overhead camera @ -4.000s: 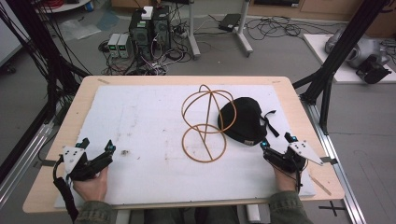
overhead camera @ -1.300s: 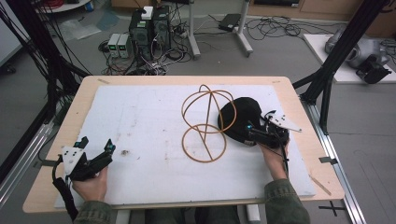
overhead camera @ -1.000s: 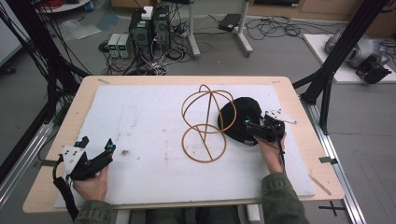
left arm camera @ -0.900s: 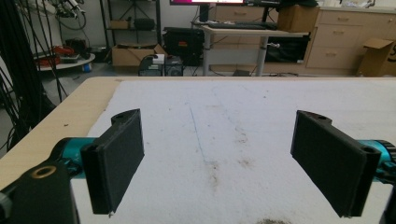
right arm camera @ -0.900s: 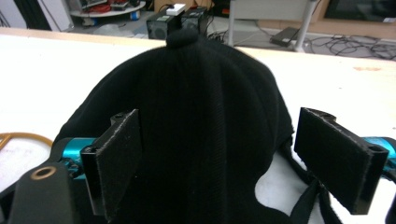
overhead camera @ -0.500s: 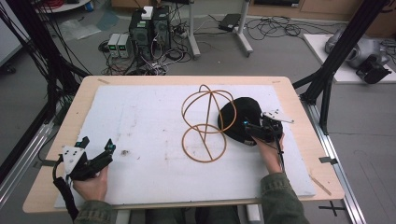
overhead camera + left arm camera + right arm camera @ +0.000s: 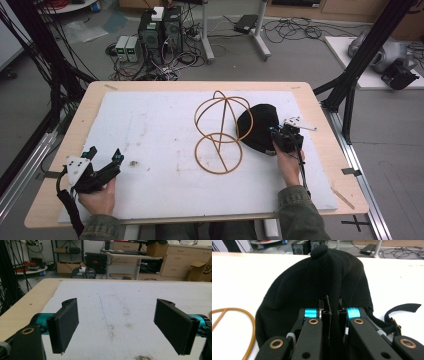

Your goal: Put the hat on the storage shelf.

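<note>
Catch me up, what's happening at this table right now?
A person works two handheld grippers. The right gripper has its fingers shut on a fold of the black cap, which lies beside the wire hat stand. The left gripper sits open near the table's front left, holding nothing.

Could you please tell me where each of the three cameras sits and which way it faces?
High view: above the person's side, looking forward and down on the table; both forearms, left gripper and right gripper show.
Left gripper view: rides the left gripper, facing across the white mat; open fingers.
Right gripper view: faces the black cap, fingers shut on it.
Shared: cap and wire stand.
</note>
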`<state>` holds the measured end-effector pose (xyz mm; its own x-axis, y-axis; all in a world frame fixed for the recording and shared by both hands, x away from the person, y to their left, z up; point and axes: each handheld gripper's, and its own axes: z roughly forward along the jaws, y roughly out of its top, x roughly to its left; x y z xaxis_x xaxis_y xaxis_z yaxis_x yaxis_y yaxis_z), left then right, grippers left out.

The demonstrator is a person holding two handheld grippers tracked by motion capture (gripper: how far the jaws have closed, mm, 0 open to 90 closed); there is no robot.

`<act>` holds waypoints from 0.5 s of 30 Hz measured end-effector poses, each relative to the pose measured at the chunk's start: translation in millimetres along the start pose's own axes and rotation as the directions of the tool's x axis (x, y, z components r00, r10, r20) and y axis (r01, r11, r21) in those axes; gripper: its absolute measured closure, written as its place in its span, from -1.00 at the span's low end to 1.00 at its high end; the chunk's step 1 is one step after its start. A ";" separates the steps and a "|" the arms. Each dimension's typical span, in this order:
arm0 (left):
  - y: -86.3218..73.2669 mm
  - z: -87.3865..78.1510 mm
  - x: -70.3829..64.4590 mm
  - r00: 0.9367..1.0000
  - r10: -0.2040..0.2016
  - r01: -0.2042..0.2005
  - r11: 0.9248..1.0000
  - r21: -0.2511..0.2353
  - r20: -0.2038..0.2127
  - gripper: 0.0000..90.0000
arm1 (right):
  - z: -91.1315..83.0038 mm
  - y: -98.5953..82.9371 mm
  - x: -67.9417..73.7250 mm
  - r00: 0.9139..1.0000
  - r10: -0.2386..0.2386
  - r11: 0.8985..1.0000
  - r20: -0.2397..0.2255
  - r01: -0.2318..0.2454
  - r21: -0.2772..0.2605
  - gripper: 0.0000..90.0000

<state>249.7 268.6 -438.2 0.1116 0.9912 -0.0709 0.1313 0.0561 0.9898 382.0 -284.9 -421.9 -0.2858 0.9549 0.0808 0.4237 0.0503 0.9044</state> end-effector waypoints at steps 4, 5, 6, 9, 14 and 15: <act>0.1 -0.1 -0.4 1.000 0.006 -0.006 1.000 0.003 0.002 -0.55 | -2.5 0.4 0.7 1.000 0.003 1.000 -0.014 -0.003 -0.013 0.95; 0.1 0.2 -0.8 1.000 0.006 -0.006 1.000 0.001 0.002 -0.55 | -2.9 0.3 0.8 1.000 -0.002 1.000 -0.013 0.002 -0.013 0.95; 0.2 0.2 -1.1 1.000 0.005 -0.005 1.000 -0.001 0.002 -0.55 | -2.9 0.3 0.7 1.000 -0.004 1.000 -0.017 0.003 -0.014 0.95; 0.4 -0.2 -1.3 1.000 0.010 -0.010 1.000 -0.001 -0.001 -0.56 | -3.5 0.4 0.7 1.000 -0.002 1.000 -0.018 0.002 -0.013 0.95; 0.3 0.1 -1.2 1.000 0.013 -0.013 1.000 0.000 -0.003 -0.56 | -8.4 2.4 1.9 1.000 -0.006 0.999 -0.006 0.005 -0.053 0.95; 0.3 0.1 -1.2 1.000 0.014 -0.014 1.000 0.000 -0.004 -0.56 | -9.9 3.2 1.5 1.000 -0.003 0.998 -0.002 0.003 -0.067 0.95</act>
<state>249.7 267.4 -437.8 0.1098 0.9923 -0.0569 0.1295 0.0424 0.9907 374.4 -286.2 -414.7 -0.2890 0.9541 0.0789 0.3640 0.0333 0.9308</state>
